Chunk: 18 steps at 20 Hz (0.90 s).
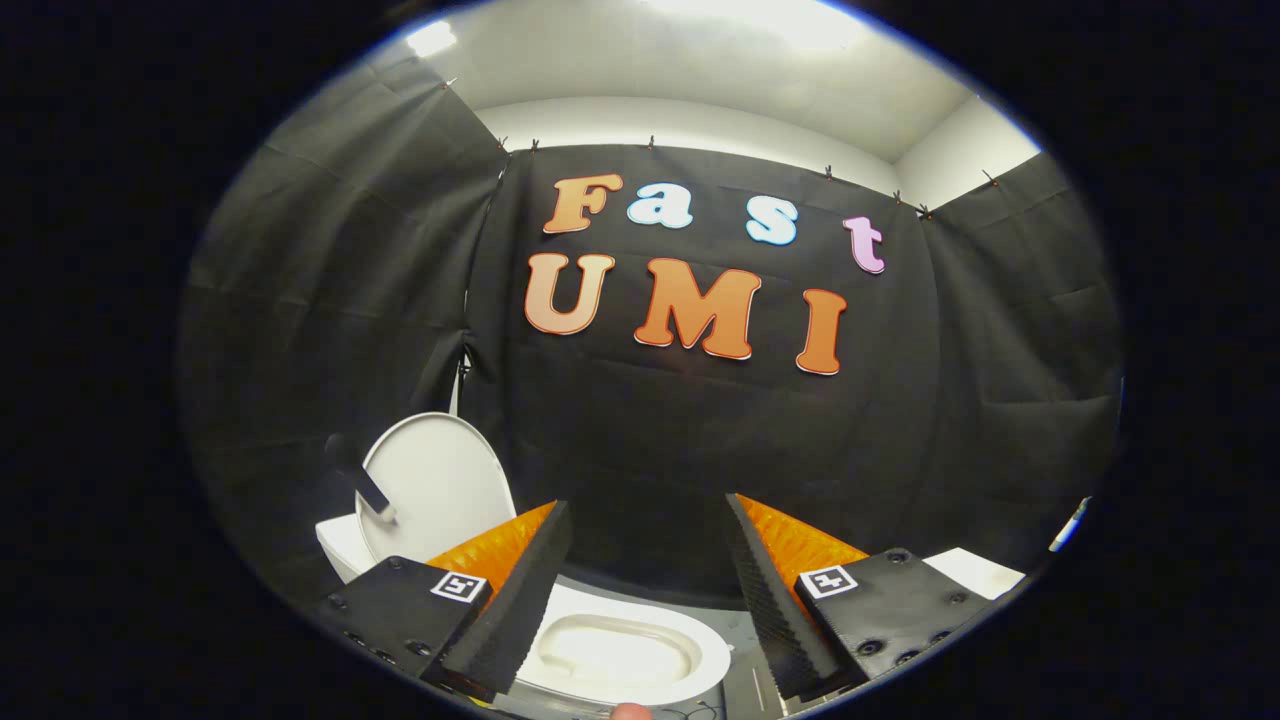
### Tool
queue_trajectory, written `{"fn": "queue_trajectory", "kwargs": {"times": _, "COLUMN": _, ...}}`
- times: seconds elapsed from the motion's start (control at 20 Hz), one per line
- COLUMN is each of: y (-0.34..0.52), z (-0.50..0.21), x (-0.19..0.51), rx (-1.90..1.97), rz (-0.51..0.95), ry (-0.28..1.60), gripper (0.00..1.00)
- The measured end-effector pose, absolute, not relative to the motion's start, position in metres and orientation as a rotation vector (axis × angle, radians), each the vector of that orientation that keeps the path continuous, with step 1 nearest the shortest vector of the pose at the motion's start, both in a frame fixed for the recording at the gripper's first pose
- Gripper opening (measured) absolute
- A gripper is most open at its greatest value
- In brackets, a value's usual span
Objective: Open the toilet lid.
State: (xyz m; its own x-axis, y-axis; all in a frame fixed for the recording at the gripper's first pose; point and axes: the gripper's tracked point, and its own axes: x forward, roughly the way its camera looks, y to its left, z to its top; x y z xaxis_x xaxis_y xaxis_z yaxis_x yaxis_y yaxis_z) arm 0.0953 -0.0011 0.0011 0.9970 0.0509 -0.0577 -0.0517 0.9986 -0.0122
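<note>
Tool open: fingers spread wide, nothing between them, touching nothing.

Toilet lid is already up. It stands near-upright behind the left finger, leaning back toward the black cloth wall. A dark handle-like piece sticks out from the lid's left edge; can't tell what it is.

Toilet seat is down, a white ring around the open bowl, lying low between the fingers and partly hidden by the left one. Tank top is just visible left of the lid.

Right finger hangs over grey floor beside the seat. White flat object sits beyond the right finger mount; identity unclear.

Writing: no brand or label readable on the toilet. Each finger mount carries a small square black-and-white fiducial tag, left and right, pattern only, no text.

A fingertip of the person peeks in below the seat.
</note>
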Motion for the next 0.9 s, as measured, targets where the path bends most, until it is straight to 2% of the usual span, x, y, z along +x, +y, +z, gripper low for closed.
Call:
{"fn": "queue_trajectory", "kwargs": {"times": 0.15, "y": -0.031, "z": -0.015, "x": 0.075, "rx": 0.032, "rz": 0.027, "ry": 0.055, "gripper": 0.98}}
{"fn": "queue_trajectory", "kwargs": {"times": 0.45, "y": -0.037, "z": -0.020, "x": 0.035, "rx": 0.021, "rz": 0.041, "ry": 0.024, "gripper": 0.98}}
{"fn": "queue_trajectory", "kwargs": {"times": 0.9, "y": -0.032, "z": -0.019, "x": 0.017, "rx": 0.079, "rz": 0.027, "ry": 0.023, "gripper": 0.98}}
